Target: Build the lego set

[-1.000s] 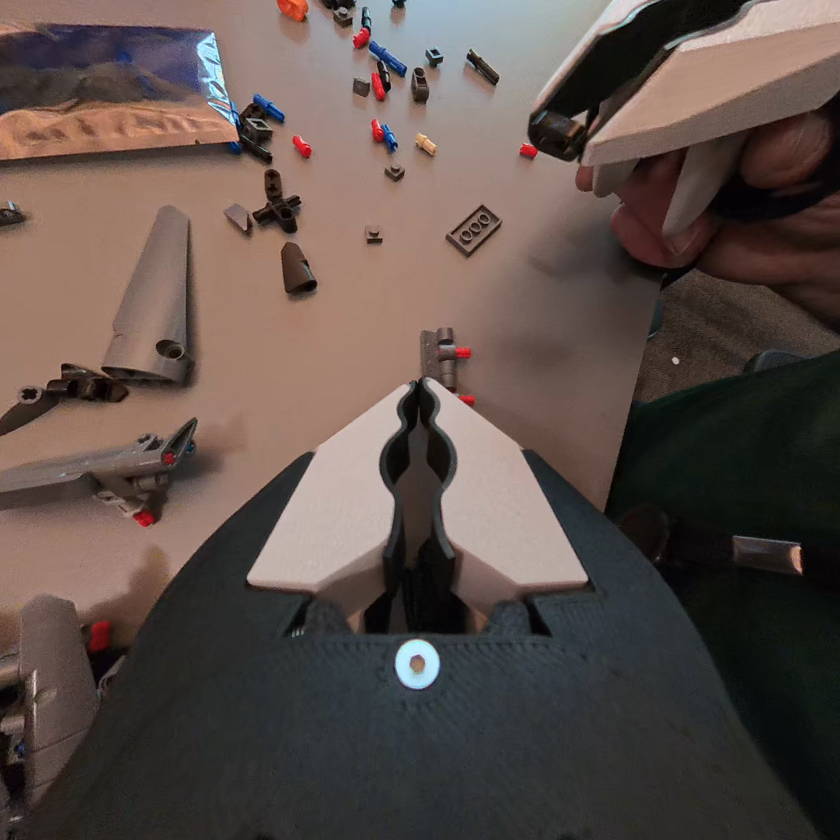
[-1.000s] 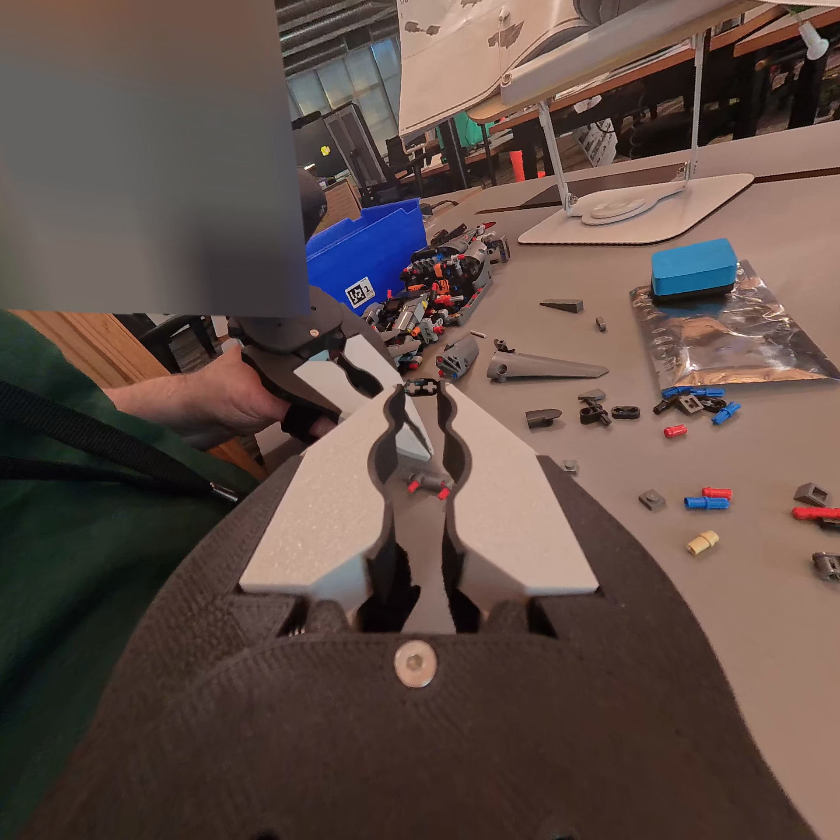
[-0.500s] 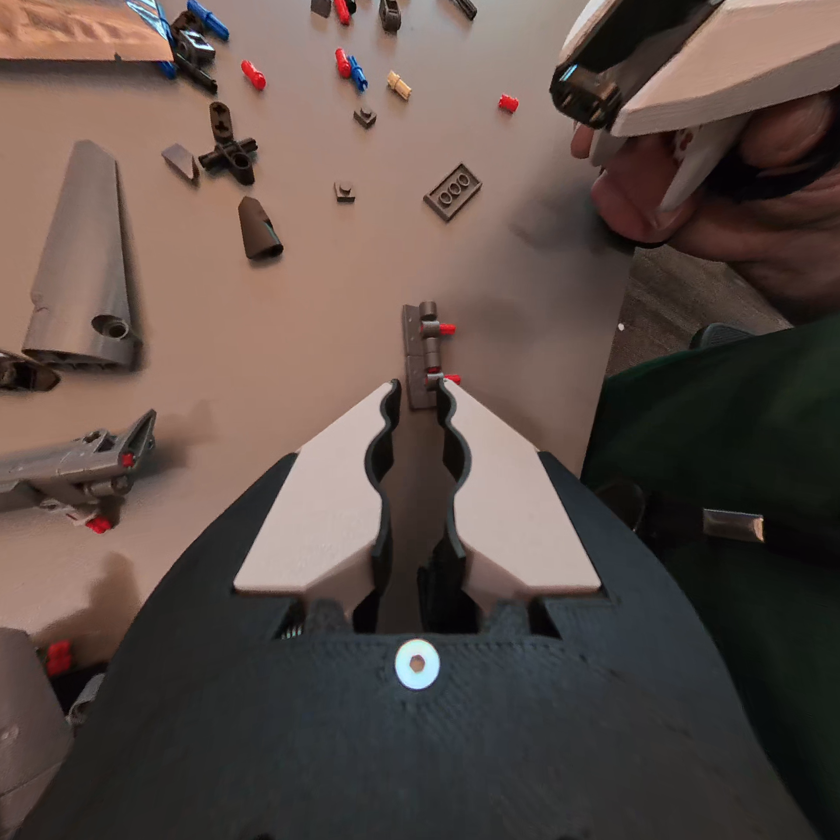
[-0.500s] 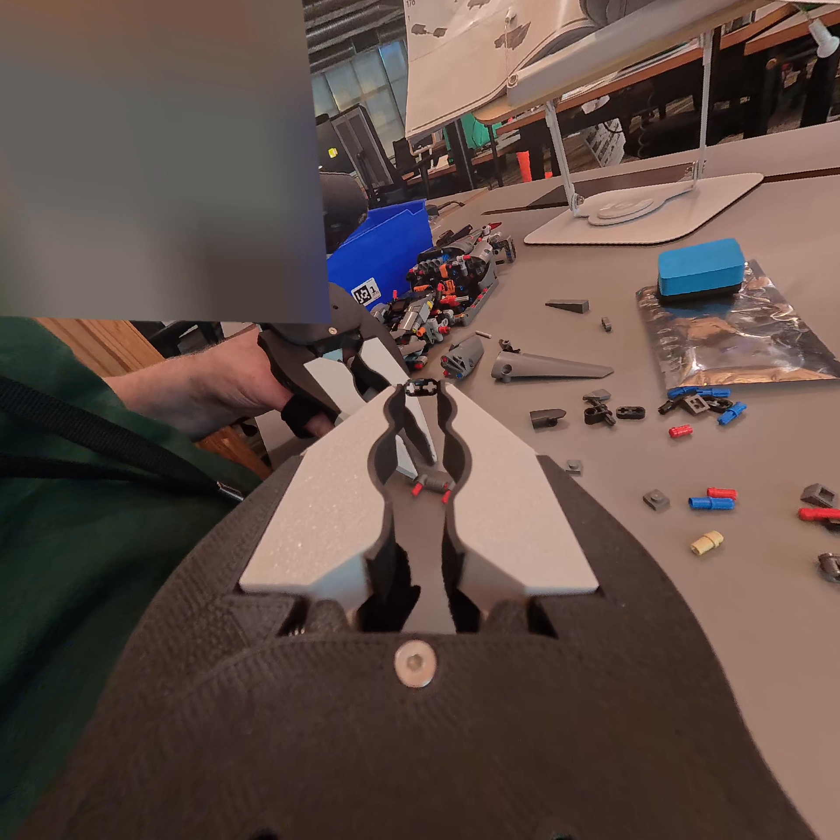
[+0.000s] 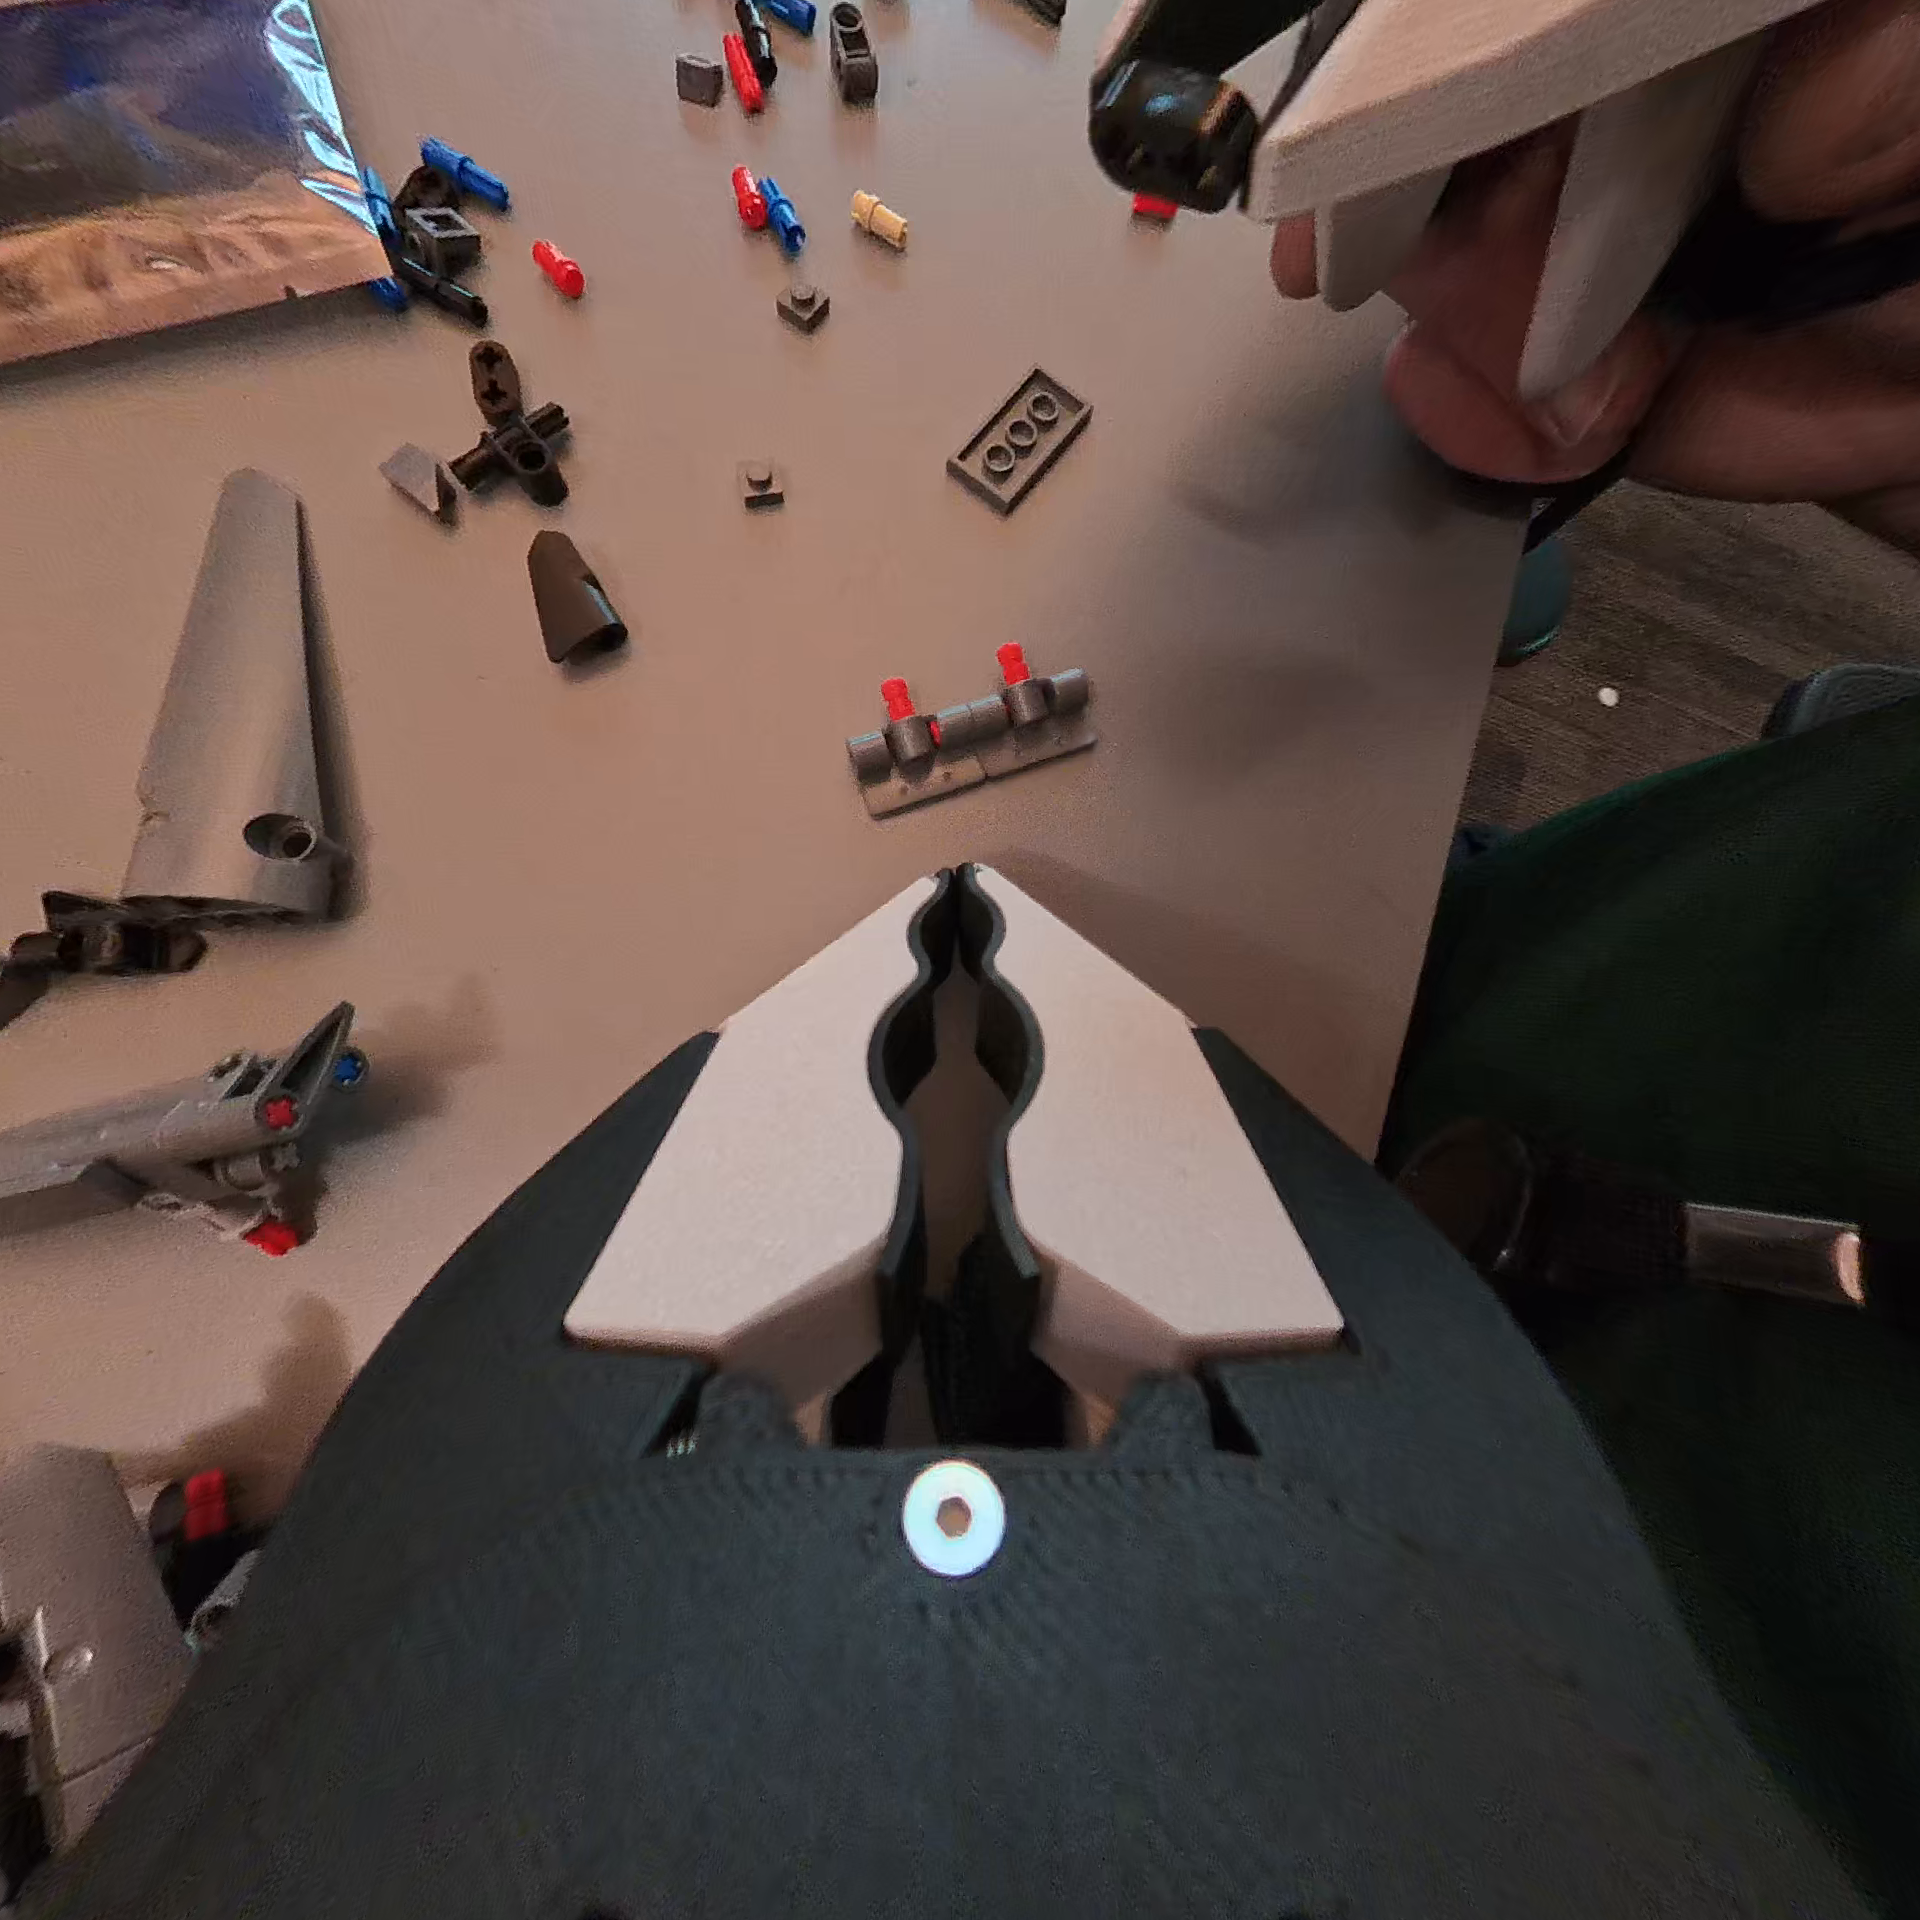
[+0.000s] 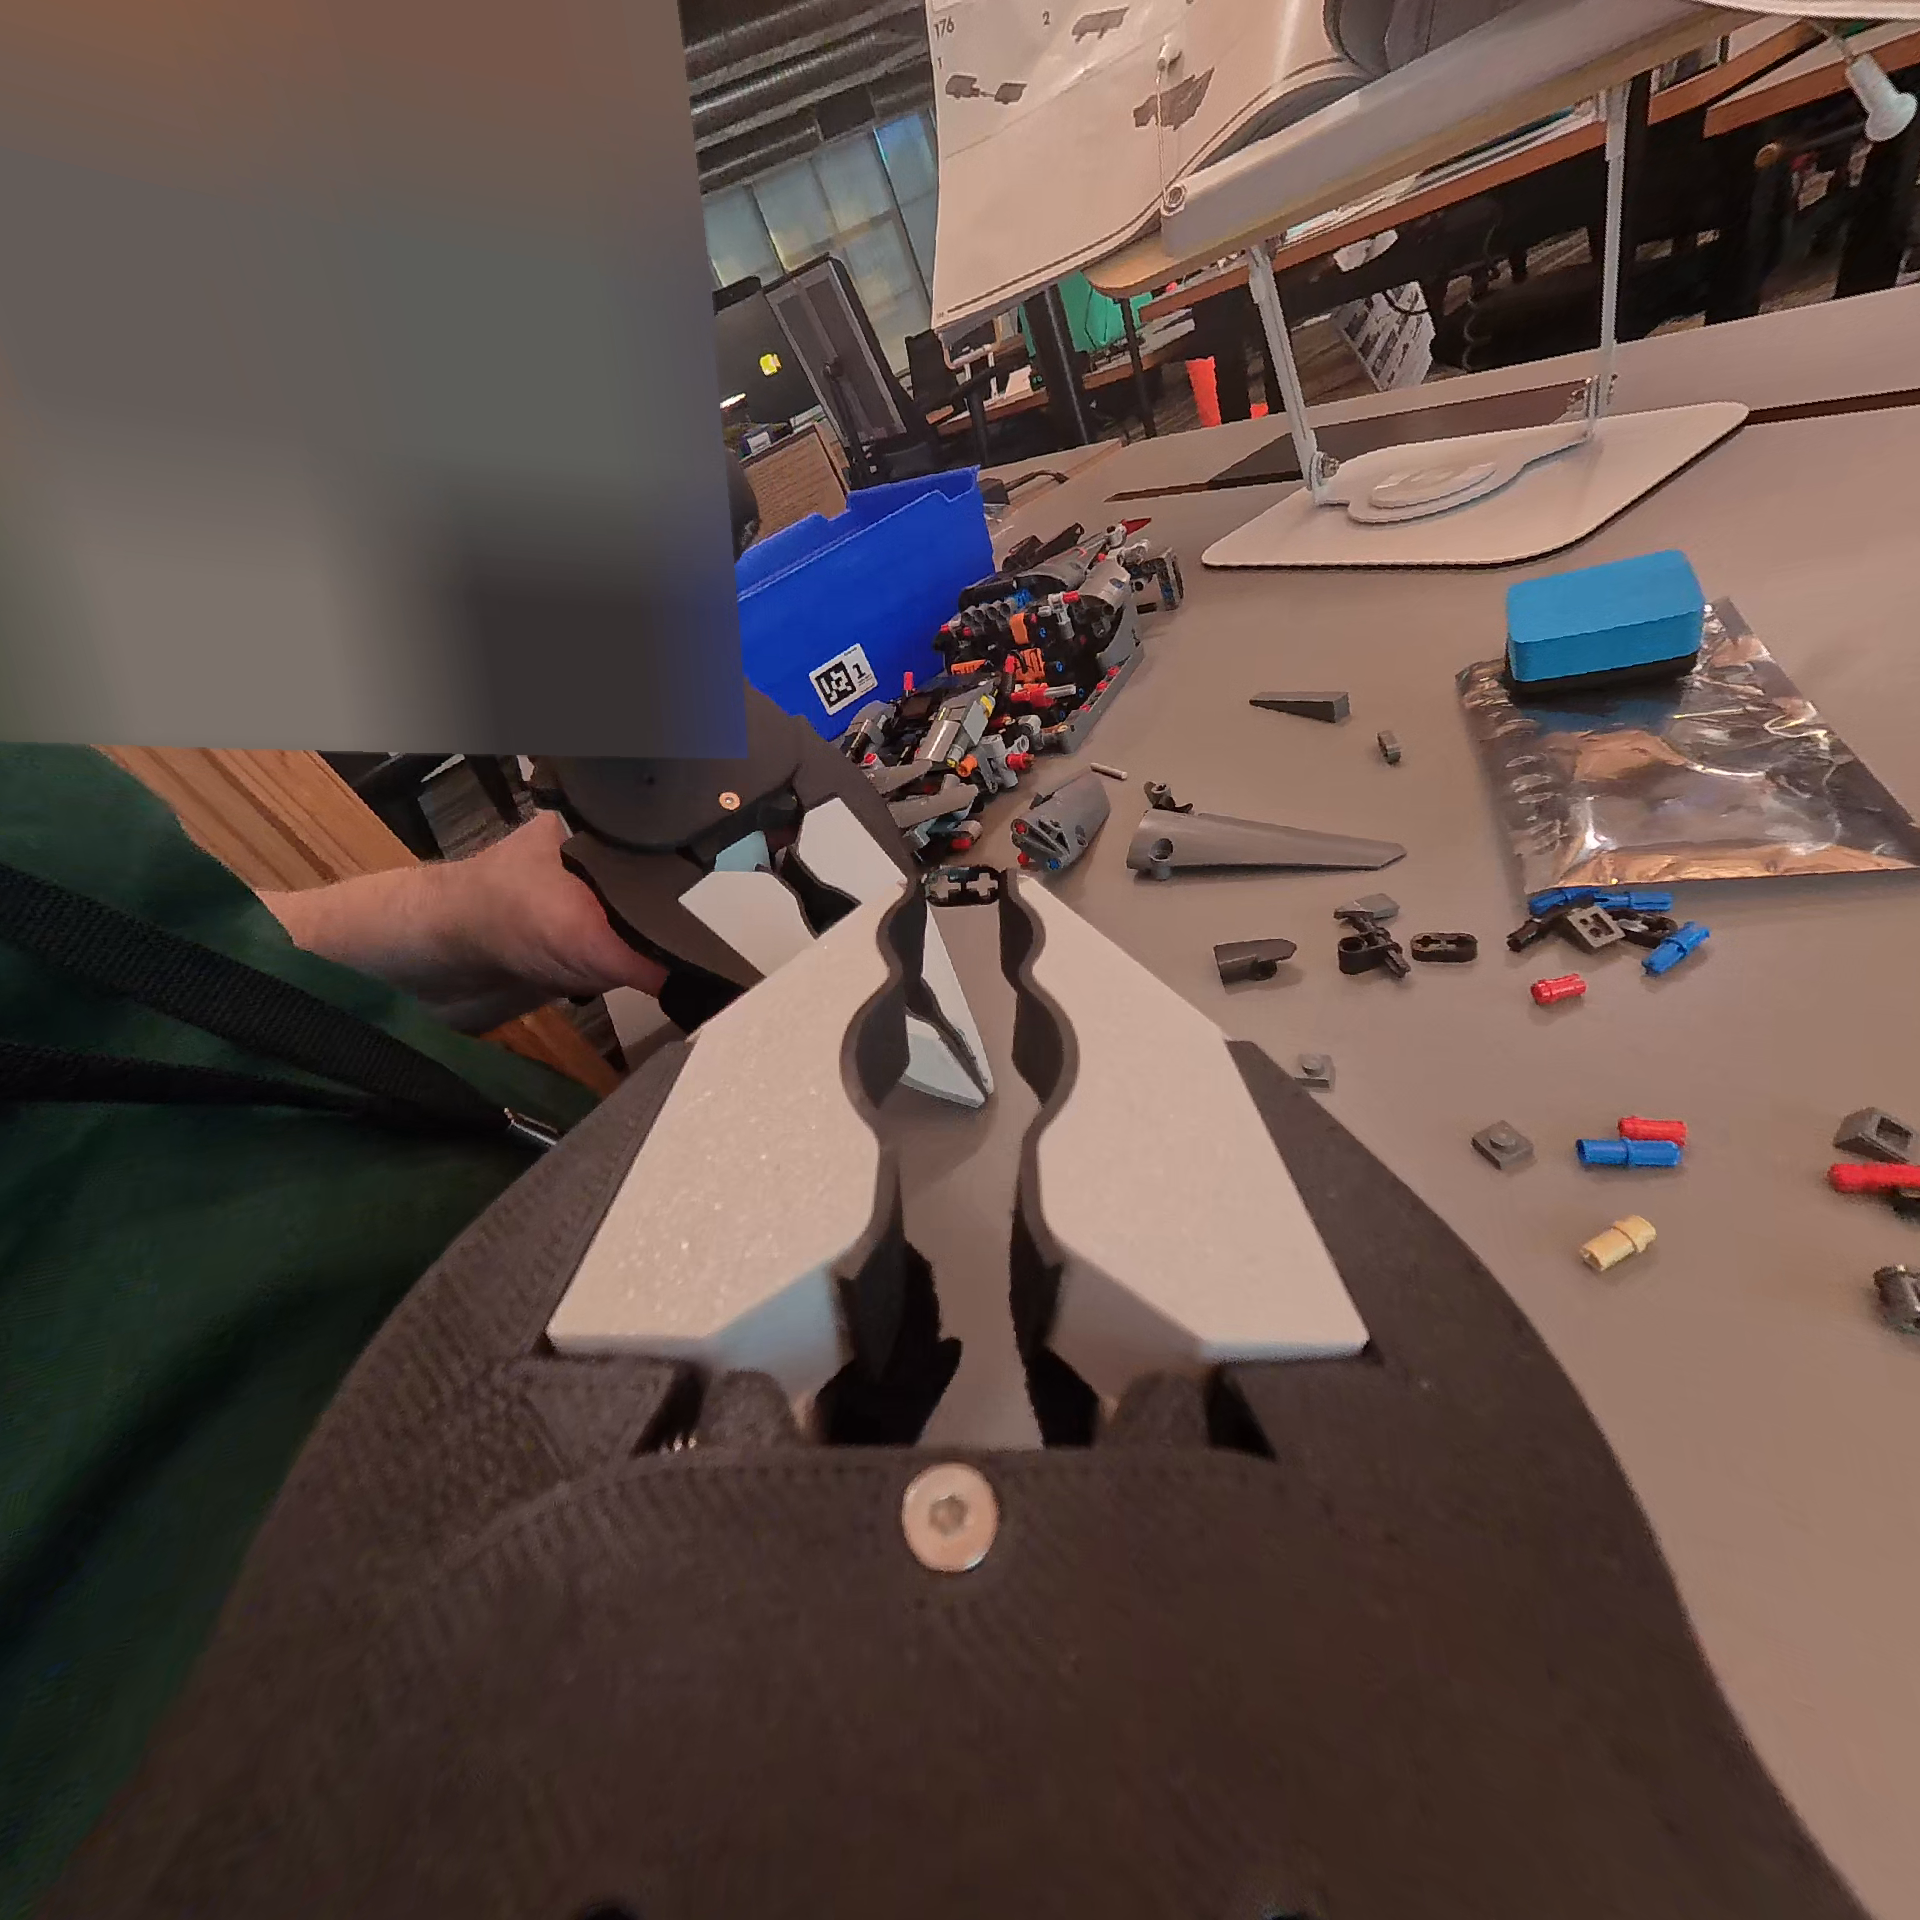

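Note:
My left gripper [image 5: 956, 881] is shut and empty, just above the table. A small grey Lego assembly with two red pins [image 5: 971, 732] lies crosswise on the table a little ahead of its tips, not touching them. My right gripper [image 6: 961, 883] is shut on a small black connector piece [image 6: 961, 886] and holds it in the air. In the left wrist view the right gripper [image 5: 1205, 114] hangs at the top right with the black piece [image 5: 1164, 145] at its tips. The left gripper [image 6: 940, 1049] shows behind the right gripper's fingers.
A grey wing panel [image 5: 239, 686], a winged sub-assembly [image 5: 187, 1132], a black cone [image 5: 571, 603], a dark plate [image 5: 1020, 438] and loose pins lie around. The table edge [image 5: 1455, 748] runs at the right. A large model [image 6: 1029, 665], blue bin [image 6: 862, 592], foil bag [image 6: 1683, 769] and booklet stand [image 6: 1455, 488] stand farther off. Tip to tip, the grippers are about 10 cm apart.
My left gripper opened, let go of the grey assembly, drew back and shut again. The assembly now lies turned crosswise on the table. My right gripper kept hold of the black piece.

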`<state>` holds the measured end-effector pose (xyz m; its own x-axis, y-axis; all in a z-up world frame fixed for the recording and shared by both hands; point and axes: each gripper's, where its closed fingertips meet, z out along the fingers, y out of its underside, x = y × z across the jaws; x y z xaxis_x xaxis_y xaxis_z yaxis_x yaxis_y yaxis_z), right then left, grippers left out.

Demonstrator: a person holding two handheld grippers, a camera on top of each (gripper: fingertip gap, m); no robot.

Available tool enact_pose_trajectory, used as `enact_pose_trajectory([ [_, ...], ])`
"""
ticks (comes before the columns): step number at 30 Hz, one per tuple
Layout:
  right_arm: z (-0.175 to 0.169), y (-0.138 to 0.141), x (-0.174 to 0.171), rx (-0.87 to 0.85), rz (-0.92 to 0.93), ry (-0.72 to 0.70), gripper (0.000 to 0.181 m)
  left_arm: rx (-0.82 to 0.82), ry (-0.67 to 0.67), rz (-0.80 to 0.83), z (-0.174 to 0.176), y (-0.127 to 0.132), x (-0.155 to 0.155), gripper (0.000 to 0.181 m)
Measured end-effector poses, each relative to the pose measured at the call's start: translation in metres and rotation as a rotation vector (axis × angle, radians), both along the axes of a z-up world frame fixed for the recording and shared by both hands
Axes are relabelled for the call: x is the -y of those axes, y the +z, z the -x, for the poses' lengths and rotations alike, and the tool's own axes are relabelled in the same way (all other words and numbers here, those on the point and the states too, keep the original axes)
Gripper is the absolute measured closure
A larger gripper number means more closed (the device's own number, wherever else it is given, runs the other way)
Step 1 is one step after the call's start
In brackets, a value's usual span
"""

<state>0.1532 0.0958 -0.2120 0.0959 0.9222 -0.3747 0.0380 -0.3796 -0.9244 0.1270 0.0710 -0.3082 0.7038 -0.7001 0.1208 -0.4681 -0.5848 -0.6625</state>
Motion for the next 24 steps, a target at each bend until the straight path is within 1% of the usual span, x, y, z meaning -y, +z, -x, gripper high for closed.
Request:
enact_pose_trajectory([
  [3, -0.001, 0.0, -0.001, 0.0, -0.002, -0.006, 0.169, 0.03, 0.02, 0.009, 0.0, 0.001, -0.001, 0.181],
  [6, -0.009, 0.0, -0.004, 0.005, -0.013, -0.031, 0.169, 0.085, 0.023, -0.052, -0.002, 0.017, -0.008, 0.179],
  [7, -0.012, 0.0, -0.005, 0.004, -0.007, -0.036, 0.169, 0.06, 0.015, -0.081, -0.001, 0.019, -0.012, 0.169],
  [9, -0.017, 0.0, -0.006, 0.005, -0.003, -0.045, 0.169, 0.027, -0.027, -0.088, -0.006, 0.017, -0.013, 0.155],
  [11, -0.019, 0.0, -0.006, 0.003, -0.002, -0.048, 0.169, -0.026, -0.054, -0.069, -0.007, 0.009, -0.013, 0.138],
  [13, -0.019, -0.001, -0.006, 0.005, -0.004, -0.052, 0.169, -0.073, -0.049, -0.038, -0.006, -0.001, -0.014, 0.121],
  [16, -0.018, -0.001, -0.006, 0.007, -0.005, -0.052, 0.169, -0.063, -0.005, -0.037, -0.013, 0.001, -0.017, 0.098],
  [17, -0.019, -0.001, -0.006, 0.005, -0.003, -0.052, 0.169, -0.061, 0.01, -0.045, -0.017, 0.001, -0.018, 0.094],
  [19, -0.019, -0.001, -0.007, 0.003, 0.001, -0.053, 0.169, -0.083, 0.04, -0.062, -0.022, -0.002, -0.02, 0.093],
  [21, -0.019, -0.001, -0.007, 0.002, 0.001, -0.053, 0.169, -0.115, 0.054, -0.092, -0.025, -0.004, -0.021, 0.096],
  [22, -0.019, 0.0, -0.006, 0.001, -0.001, -0.053, 0.169, -0.114, 0.056, -0.094, -0.026, -0.003, -0.021, 0.102],
  [24, -0.019, 0.0, -0.006, 0.0, -0.006, -0.057, 0.169, -0.113, 0.071, -0.097, -0.026, -0.003, -0.021, 0.103],
])
